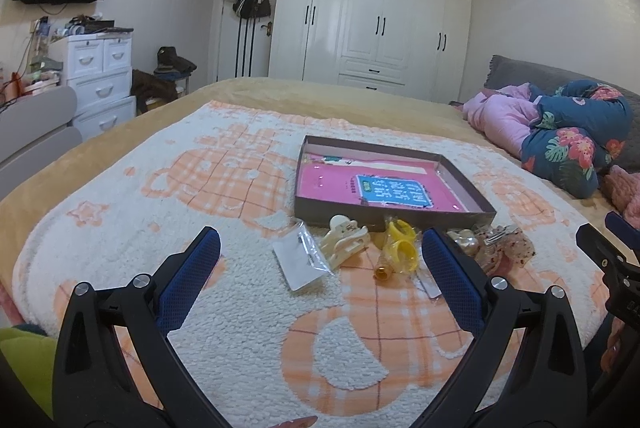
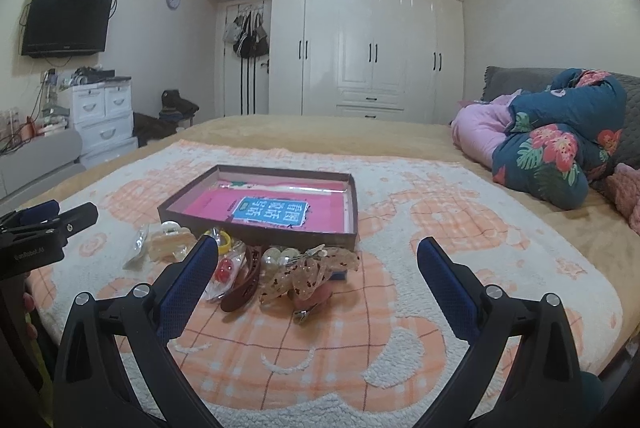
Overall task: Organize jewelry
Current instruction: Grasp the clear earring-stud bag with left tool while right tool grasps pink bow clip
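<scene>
Hand-held grippers spread wide above a jewelry pile on the bed

Both tools hover over a fluffy white blanket with orange plaid shapes (image 1: 240,308) spread on the bed. The left hand-held gripper (image 1: 320,260) has its blue-padded jaws spread wide with nothing between them, and the right hand-held gripper (image 2: 318,264) is likewise released and holds nothing.

A shallow dark cardboard box lid with a pink printed inside (image 1: 394,218) lies flat on the blanket, and the jewelry sits heaped just in front of its near wall. From the left wrist view, a clear plastic sachet with a white card (image 1: 298,260) lies leftmost, then a cream plastic claw clip (image 1: 344,238), then a yellow plastic ring toy (image 1: 402,248), with a small amber bead (image 1: 383,273) beside it. From the right wrist view, a dark red curved hair clip (image 2: 242,286), a cluster of pearly beads (image 2: 278,256) and a translucent speckled bow clip (image 2: 308,276) lie touching one another.

A rolled floral quilt (image 2: 552,148) rests well apart at the bed's right side.
</scene>
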Demonstrator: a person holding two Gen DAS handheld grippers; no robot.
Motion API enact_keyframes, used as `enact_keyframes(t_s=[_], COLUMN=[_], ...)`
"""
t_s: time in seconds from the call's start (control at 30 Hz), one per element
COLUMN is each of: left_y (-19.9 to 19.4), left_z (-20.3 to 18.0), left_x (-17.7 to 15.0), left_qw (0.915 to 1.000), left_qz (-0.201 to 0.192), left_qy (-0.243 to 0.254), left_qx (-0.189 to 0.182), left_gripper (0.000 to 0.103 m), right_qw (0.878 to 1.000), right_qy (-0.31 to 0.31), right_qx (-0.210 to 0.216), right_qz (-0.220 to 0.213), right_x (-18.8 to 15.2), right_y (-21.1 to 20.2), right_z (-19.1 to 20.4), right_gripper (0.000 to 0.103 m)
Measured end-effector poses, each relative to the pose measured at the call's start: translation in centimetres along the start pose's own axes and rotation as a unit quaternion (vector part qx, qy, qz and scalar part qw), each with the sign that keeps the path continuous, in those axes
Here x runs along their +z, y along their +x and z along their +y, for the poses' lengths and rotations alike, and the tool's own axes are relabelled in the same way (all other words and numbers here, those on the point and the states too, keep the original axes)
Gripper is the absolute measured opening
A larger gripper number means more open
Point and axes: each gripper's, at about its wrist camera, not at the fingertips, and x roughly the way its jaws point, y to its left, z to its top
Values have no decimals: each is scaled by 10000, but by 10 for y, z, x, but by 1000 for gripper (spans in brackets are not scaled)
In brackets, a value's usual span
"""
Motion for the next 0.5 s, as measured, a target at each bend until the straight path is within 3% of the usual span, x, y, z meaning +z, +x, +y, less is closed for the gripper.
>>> enact_keyframes(t_s=[0.5], left_y=[40], left_z=[29], left_x=[-8], left_qw=[9965], left_qz=[771], left_qy=[-293], left_qx=[141], left_gripper=[92], right_qw=[9975], right_qy=[-400], right_qx=[362], right_qz=[455], right_x=[-4], right_y=[44], right_z=[20], right_gripper=[97])
